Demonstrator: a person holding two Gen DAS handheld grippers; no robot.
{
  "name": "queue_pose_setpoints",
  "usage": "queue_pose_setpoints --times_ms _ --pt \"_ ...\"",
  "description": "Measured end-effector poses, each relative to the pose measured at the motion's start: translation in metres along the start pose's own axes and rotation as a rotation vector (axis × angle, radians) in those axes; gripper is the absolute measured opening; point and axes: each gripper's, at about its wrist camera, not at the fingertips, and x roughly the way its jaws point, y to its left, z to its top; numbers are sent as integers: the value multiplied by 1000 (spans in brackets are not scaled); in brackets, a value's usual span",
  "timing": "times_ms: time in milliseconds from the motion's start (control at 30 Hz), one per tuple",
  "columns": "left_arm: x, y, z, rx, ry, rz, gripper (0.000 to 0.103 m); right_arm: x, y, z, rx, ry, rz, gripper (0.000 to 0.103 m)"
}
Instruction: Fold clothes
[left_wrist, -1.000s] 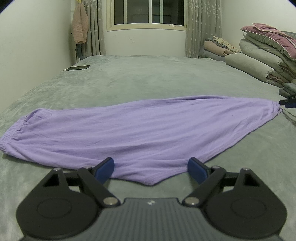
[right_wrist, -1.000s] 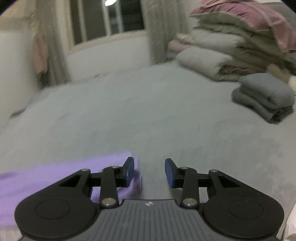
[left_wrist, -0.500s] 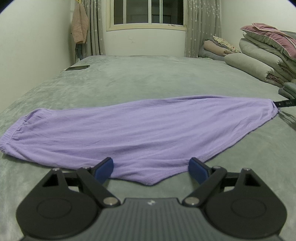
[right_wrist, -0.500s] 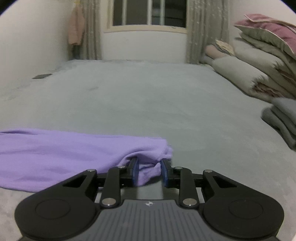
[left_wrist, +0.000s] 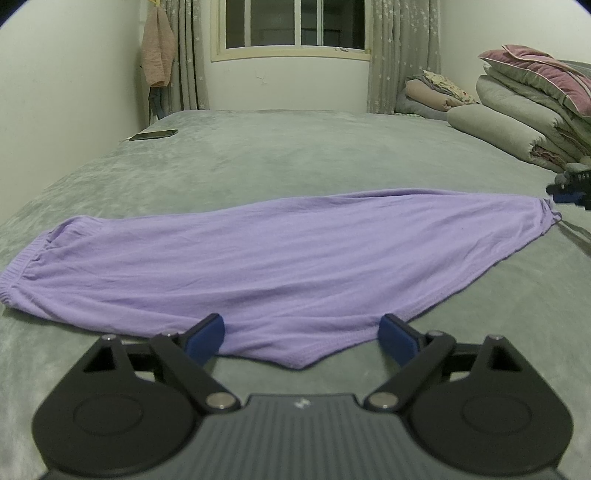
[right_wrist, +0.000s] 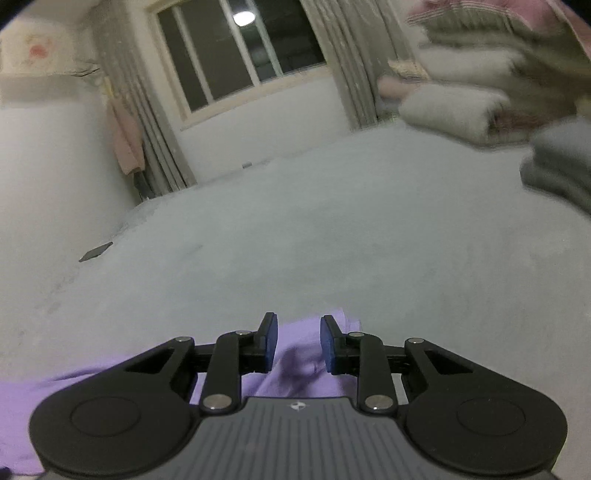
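A purple garment (left_wrist: 266, 258) lies spread flat across the grey-green bed (left_wrist: 295, 155). My left gripper (left_wrist: 301, 332) is open, its blue pads either side of the garment's near pointed edge, not gripping it. My right gripper (right_wrist: 295, 341) is at the garment's right end (right_wrist: 303, 365); its pads stand a narrow gap apart with the purple cloth bunched between them, and the blur hides whether they pinch it. The right gripper also shows in the left wrist view (left_wrist: 570, 190), at the lifted, gathered right tip of the garment.
Stacked quilts and pillows (left_wrist: 524, 110) fill the bed's right side, with folded grey clothes (right_wrist: 557, 162) near them. A phone (left_wrist: 153, 134) lies at the far left edge. A wall runs along the left and a window (left_wrist: 291, 26) is at the back.
My right gripper has tilted up and turned left, and the garment's right tip has lifted and gathered. My left gripper has stayed put and open.
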Motion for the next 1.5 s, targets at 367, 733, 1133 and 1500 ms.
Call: queue_pose_setpoints --times_ms 367,733,1133,1500 --pt "1 0 0 1 0 1 92 21 17 -10 -45 62 -67 7" --pt "1 0 0 0 -1 0 92 2 6 -2 -42 48 -182 5" --pt "0 -1 -1 0 -1 0 92 -3 7 -4 -60 111 -258 7" --pt "0 0 -1 0 -1 0 92 2 -5 -11 75 102 -118 31"
